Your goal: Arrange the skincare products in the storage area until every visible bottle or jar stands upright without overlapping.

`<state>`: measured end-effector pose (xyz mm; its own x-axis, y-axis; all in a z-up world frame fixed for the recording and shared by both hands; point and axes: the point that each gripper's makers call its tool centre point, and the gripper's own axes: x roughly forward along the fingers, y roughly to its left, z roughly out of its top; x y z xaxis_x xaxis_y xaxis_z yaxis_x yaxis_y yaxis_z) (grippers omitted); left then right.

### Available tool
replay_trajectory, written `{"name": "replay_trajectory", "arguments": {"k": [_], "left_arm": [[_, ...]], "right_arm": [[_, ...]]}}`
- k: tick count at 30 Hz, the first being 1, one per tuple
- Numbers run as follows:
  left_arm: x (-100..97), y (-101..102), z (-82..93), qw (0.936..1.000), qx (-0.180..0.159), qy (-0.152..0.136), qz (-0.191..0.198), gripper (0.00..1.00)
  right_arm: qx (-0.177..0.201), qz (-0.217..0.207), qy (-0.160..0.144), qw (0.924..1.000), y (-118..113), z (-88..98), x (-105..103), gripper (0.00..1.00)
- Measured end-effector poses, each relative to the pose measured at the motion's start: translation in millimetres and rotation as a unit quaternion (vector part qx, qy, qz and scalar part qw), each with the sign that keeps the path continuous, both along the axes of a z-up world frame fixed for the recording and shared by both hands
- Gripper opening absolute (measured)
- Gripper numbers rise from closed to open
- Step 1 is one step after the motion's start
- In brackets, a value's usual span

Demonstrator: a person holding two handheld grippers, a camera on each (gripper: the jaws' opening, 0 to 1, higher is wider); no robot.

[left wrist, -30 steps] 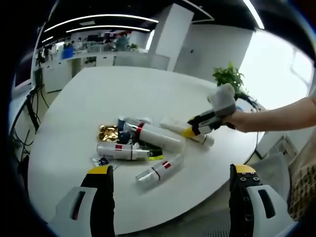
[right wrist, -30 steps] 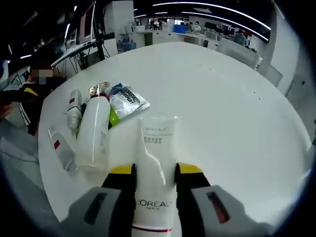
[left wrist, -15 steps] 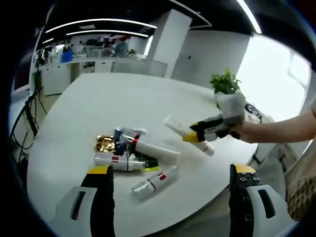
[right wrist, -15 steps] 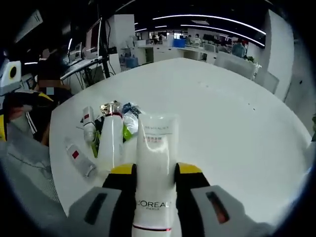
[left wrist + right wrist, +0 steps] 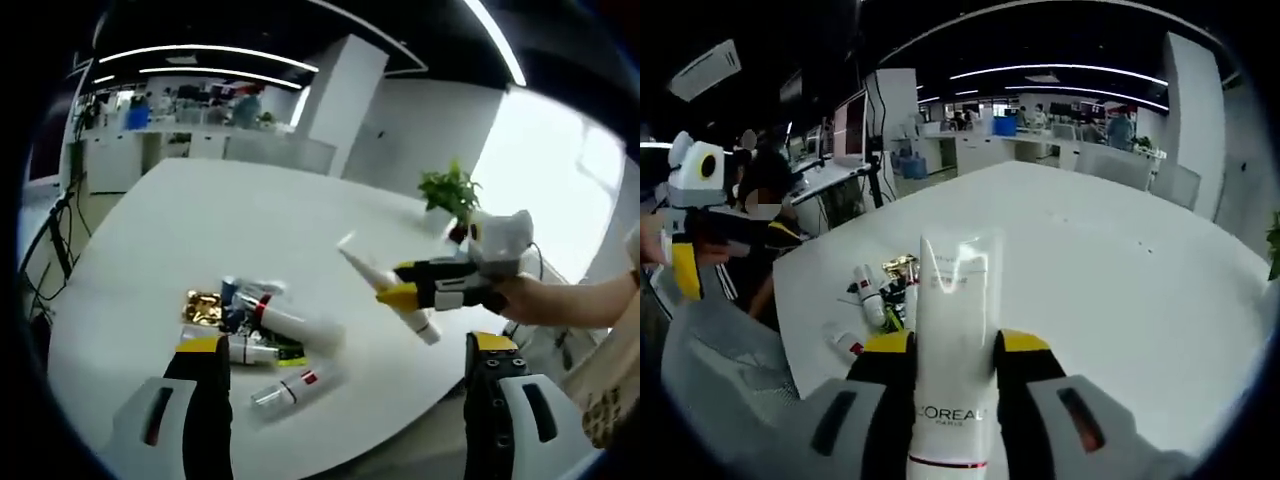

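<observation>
My right gripper [image 5: 956, 345] is shut on a white L'Oreal tube [image 5: 952, 285] and holds it up above the white round table [image 5: 1110, 250]. In the left gripper view the same right gripper [image 5: 400, 292] carries the tube [image 5: 372, 276] slanted in the air, right of the pile. Several products lie on their sides in a heap: a big white bottle with a red band [image 5: 297, 322], a smaller white bottle [image 5: 246, 349], a clear tube with a red label [image 5: 284, 391] and a gold packet [image 5: 203, 307]. My left gripper [image 5: 346, 345] is open with nothing between its jaws, near the table's front edge.
The pile [image 5: 880, 290] lies far below the tube in the right gripper view, with wide bare tabletop around it. A potted plant [image 5: 450, 190] stands at the table's far right edge. Office desks and a seated person [image 5: 765, 200] are behind.
The right gripper has risen with the tube, from just above the table to well over it. Both views have pulled back, so the pile looks smaller. The pile itself has not moved.
</observation>
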<state>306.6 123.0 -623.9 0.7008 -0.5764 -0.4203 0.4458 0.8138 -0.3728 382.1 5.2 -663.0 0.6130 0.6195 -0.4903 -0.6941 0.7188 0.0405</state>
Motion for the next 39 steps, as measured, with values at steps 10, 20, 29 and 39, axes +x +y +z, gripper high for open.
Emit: {"name": "replay_trajectory", "arguments": {"k": [10,20,29,39], "left_arm": [[5.4,-23.8,29.7,0.9989,-0.042,-0.013,-0.017,0.91],[8.5,-51.3,48.1,0.9967,-0.062,-0.021,-0.048,0.85],[2.7,-69.7,62.9,0.9932,-0.091,-0.028,-0.068,0.68],[-0.6,-73.5,67.4,0.9898,-0.122,-0.018,-0.071,0.37]], "right_arm": [[0.056,0.012,-0.023,0.9981,23.3,35.0,-43.1,0.3],[0.07,0.03,-0.041,0.9962,32.7,54.0,-71.3,0.31],[0.083,0.061,-0.064,0.9926,49.8,68.0,-92.1,0.31],[0.09,0.076,-0.074,0.9903,48.6,76.6,-104.3,0.31]]}}
